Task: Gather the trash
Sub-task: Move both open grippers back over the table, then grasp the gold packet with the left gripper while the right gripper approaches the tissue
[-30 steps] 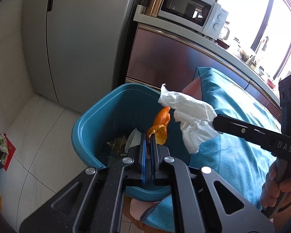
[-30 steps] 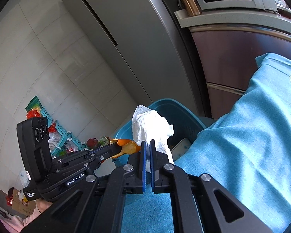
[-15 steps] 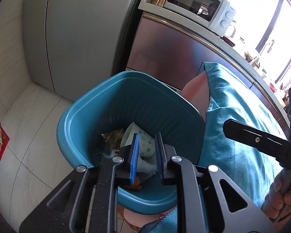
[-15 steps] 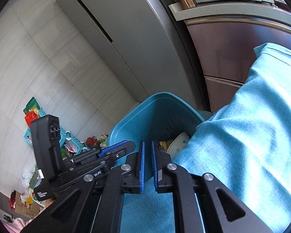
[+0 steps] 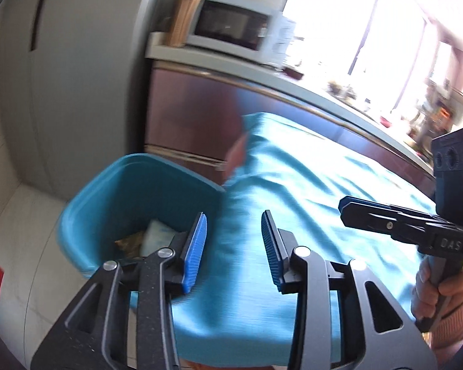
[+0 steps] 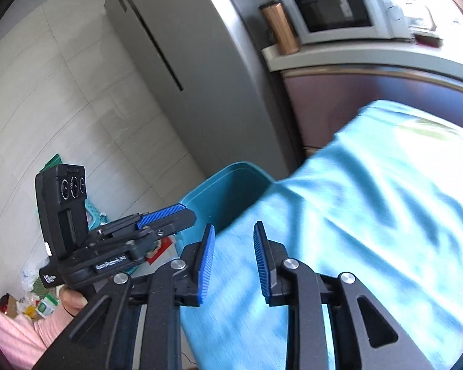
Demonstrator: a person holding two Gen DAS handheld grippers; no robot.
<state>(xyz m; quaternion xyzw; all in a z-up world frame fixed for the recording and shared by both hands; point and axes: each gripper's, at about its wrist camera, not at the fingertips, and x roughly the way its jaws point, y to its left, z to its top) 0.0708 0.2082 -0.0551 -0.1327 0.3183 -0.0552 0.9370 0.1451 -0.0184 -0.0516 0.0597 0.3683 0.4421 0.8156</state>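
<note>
A blue trash bin stands on the floor against the table's left end, with scraps of trash lying in its bottom. My left gripper hangs over the table edge just right of the bin; its jaws are opening and nothing is between them. My right gripper is over the turquoise tablecloth, its jaws opening too and holding nothing. Each gripper also shows in the other's view: the right gripper at the right, the left gripper at the left, each held by a hand.
A grey fridge and a brown cabinet topped by a microwave stand behind the bin. A copper-coloured canister sits beside the microwave. Baskets and loose clutter lie on the tiled floor at left.
The orange peel and the white tissue were let go and no longer hang in the grippers. Both grippers opened and swung right, from over the bin toward the table.
</note>
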